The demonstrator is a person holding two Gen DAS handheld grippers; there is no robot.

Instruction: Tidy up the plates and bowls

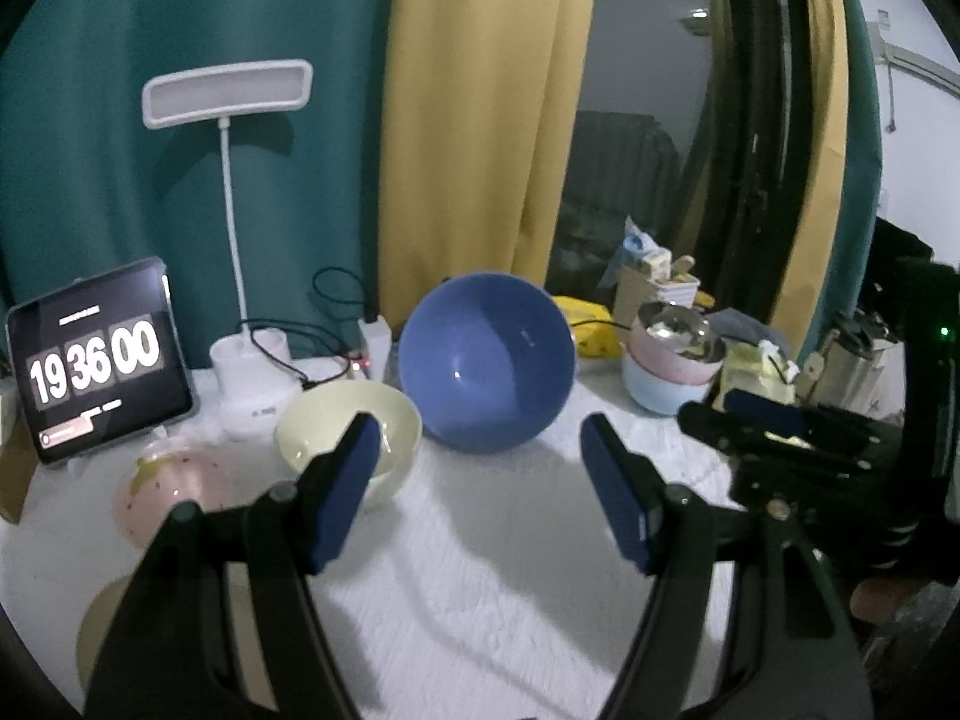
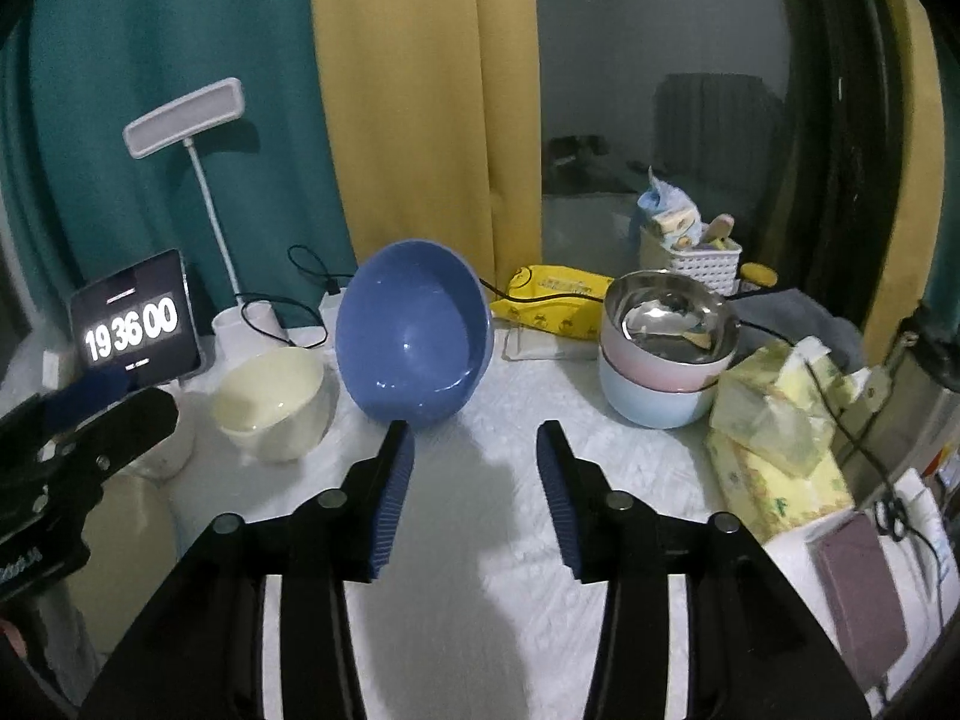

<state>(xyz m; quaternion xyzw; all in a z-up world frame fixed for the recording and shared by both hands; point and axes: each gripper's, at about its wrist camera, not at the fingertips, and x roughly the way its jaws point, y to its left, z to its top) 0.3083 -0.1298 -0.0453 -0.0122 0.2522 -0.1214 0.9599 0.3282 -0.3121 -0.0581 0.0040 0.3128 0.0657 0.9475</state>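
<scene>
A blue bowl (image 1: pixel 486 360) (image 2: pixel 414 339) stands tilted on its side on the white cloth, its mouth facing me. A cream bowl (image 1: pixel 348 429) (image 2: pixel 273 402) sits upright to its left. A pink speckled bowl (image 1: pixel 171 489) lies further left. A steel bowl (image 2: pixel 666 315) (image 1: pixel 678 333) is stacked in a pink bowl on a pale blue bowl (image 2: pixel 654 399). My left gripper (image 1: pixel 480 486) is open and empty, its left finger in front of the cream bowl. My right gripper (image 2: pixel 474 492) is open and empty, just in front of the blue bowl.
A tablet clock (image 1: pixel 96 366) and a white desk lamp (image 1: pixel 246 372) stand at the back left. A yellow packet (image 2: pixel 552 300), a white basket (image 2: pixel 696 258) and tissue packs (image 2: pixel 774 438) crowd the right. A cream plate (image 1: pixel 102 618) lies at the near left.
</scene>
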